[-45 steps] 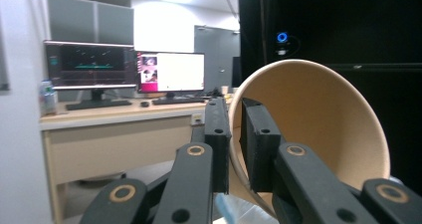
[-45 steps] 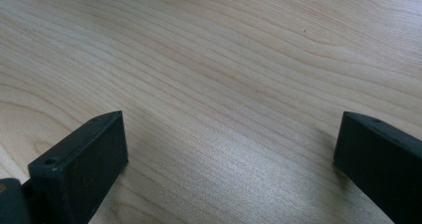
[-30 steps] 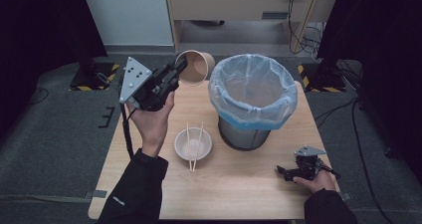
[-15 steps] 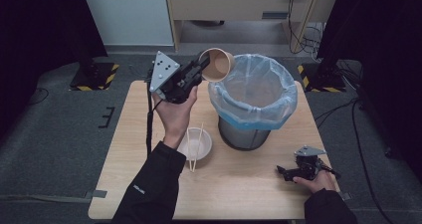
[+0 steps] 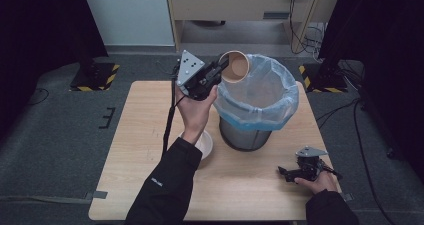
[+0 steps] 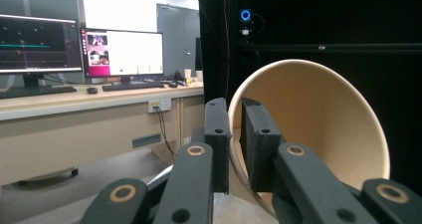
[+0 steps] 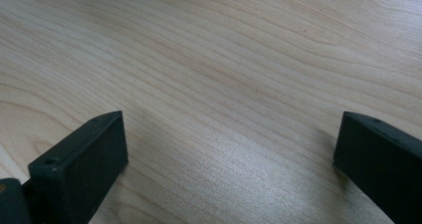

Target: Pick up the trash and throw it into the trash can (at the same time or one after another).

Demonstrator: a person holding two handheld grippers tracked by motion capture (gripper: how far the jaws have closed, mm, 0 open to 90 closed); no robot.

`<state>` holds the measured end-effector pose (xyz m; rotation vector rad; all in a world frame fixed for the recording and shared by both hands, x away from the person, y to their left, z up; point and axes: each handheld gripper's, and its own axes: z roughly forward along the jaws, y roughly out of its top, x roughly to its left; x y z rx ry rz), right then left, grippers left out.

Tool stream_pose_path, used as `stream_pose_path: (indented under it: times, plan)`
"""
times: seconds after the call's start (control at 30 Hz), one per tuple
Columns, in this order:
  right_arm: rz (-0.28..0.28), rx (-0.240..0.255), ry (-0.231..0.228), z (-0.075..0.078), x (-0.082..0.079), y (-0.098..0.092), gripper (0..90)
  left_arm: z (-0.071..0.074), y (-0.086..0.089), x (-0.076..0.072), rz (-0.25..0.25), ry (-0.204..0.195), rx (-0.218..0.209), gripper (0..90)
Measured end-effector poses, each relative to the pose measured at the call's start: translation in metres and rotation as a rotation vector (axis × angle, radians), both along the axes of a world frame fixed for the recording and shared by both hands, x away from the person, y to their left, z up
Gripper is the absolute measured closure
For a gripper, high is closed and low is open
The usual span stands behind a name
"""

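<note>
Left gripper (image 5: 220,70) is pinched nearly closed on the thin rim of a tan paper cup (image 5: 236,66), smooth and round, tipped sideways right over the bin (image 5: 257,102) with its crinkly blue liner. Right gripper (image 5: 292,174) rests wide open, holding nothing, on the pale woodgrain bench (image 5: 140,150).

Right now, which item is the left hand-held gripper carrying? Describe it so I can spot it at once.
Find the bin lined with a blue plastic bag at the far middle of the wooden table. At the bin's far left rim, the left hand-held gripper pinches the wall of a tan paper cup, tipped on its side, mouth toward the camera. Unlike the white bowl on the table, it is brown and held aloft.
</note>
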<state>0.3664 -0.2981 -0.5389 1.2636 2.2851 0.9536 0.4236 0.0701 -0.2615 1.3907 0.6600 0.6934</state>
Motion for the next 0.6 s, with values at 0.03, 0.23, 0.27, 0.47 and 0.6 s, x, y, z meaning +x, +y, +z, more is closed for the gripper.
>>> stream_pose_path:
  times: [0.03,0.23,0.27,0.47,0.6]
  plan:
    - [0.000,0.000,0.000,0.000,0.000,0.000,0.8,-0.001,-0.002,0.001,-0.001,0.003,0.005,81.9]
    - [0.000,0.000,0.000,0.000,0.000,0.000,0.8,-0.010,-0.015,0.010,-0.007,0.028,0.034,81.9]
    - [0.000,0.000,0.000,0.000,0.000,0.000,0.8,-0.012,-0.017,0.012,-0.009,0.036,0.034,81.8]
    - [0.000,0.000,0.000,0.000,0.000,0.000,0.8,-0.024,-0.027,0.023,-0.033,0.084,0.051,73.4]
    - [0.000,0.000,0.000,0.000,0.000,0.000,0.8,-0.025,-0.023,0.019,-0.042,0.088,0.049,70.6]
